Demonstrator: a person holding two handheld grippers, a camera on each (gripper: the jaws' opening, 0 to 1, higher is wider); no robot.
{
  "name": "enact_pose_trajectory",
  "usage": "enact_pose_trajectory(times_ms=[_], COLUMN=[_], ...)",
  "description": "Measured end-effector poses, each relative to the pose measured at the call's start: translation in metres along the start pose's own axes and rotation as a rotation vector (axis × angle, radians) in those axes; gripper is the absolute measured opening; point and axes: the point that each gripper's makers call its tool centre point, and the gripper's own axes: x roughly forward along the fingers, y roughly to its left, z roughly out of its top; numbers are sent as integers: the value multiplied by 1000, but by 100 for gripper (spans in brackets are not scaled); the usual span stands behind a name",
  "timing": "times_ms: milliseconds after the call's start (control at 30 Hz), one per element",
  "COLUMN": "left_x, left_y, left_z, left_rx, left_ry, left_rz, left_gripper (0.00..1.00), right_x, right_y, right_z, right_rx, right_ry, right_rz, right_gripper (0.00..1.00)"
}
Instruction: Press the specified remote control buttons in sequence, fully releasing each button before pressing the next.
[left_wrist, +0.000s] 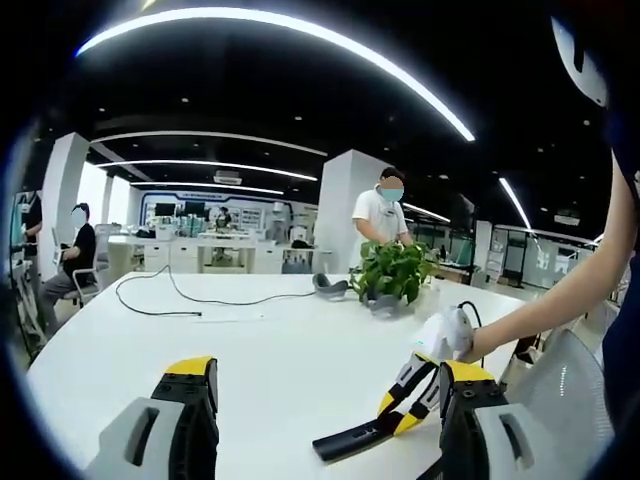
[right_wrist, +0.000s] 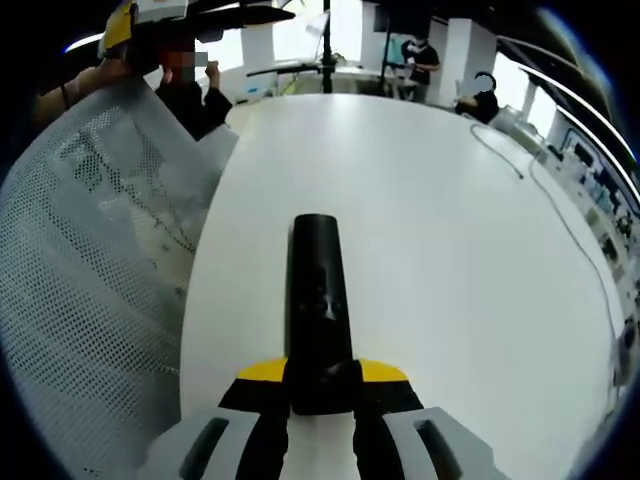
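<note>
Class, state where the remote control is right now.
The remote control lies on the white table, its near end between the right claw's jaws; a mesh chair stands alongside.

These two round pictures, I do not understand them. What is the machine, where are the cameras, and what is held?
There is no robot. A person holds one two-jaw tool in each hand, and a fisheye camera rides on each. In the left gripper view, the left tool rises from the bottom, open and empty, above a white table with a black cable and a potted plant. The right tool enters from the right, holding a black remote control. In the right gripper view, the right tool grips that remote control. A mesh chair stands beside the table.
</note>
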Motion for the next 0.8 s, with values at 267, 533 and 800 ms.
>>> enact_pose_trajectory(times_ms=[267,533,800], left_x=[1,0,0], left_y=[-3,-2,-2], left_z=[-2,-1,-1], left_rx=[-2,-5,-5], left_ry=[8,7,6], left_rz=[-11,-10,-8], left_gripper=[96,96,96], right_x=[0,-1,-1], right_y=[-5,-9,-14], right_z=[0,-1,0], right_rx=[-5,6,11], right_ry=[10,6,4], right_rz=[-4,-7,-9], right_gripper=[21,21,21])
